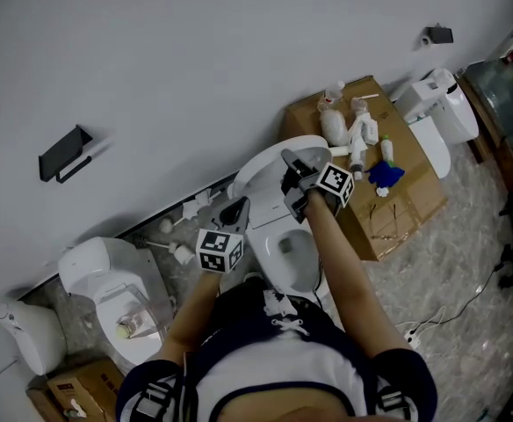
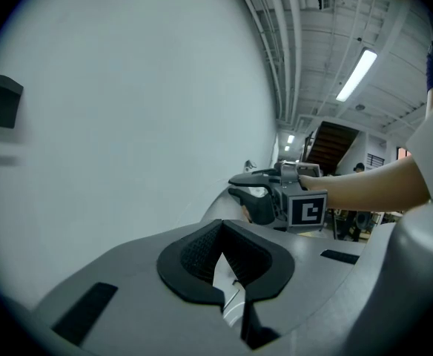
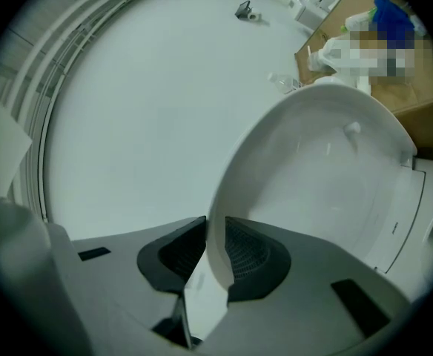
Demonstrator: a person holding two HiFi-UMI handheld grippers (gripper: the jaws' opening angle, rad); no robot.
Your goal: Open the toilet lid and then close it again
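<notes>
Right gripper view shows my right gripper (image 3: 215, 254) with its jaws clamped on the rim of the toilet lid (image 3: 328, 176). The thin white edge runs up between the two dark pads (image 3: 246, 254). The lid's hollow inner face fills the right half of that frame, raised and leaning toward the white wall (image 3: 142, 124).

My left gripper (image 2: 224, 262) has its jaws closed together with nothing gripped. In its own view it points along the wall, and my other gripper and forearm (image 2: 365, 188) sit at centre right beyond it.

In the head view the left gripper is at frame centre, near the lid's left side; I cannot tell whether it touches. The right gripper holds the lid's upper right edge.

Below the lid, the open toilet bowl (image 1: 293, 253) sits in the middle of the frame. A cardboard box (image 1: 415, 192) stands to the right of the toilet, with white bottles (image 1: 334, 126) and a blue item (image 1: 384, 176) on top. A second toilet (image 1: 120, 297) is at lower left, below a black wall holder (image 1: 63, 155).
</notes>
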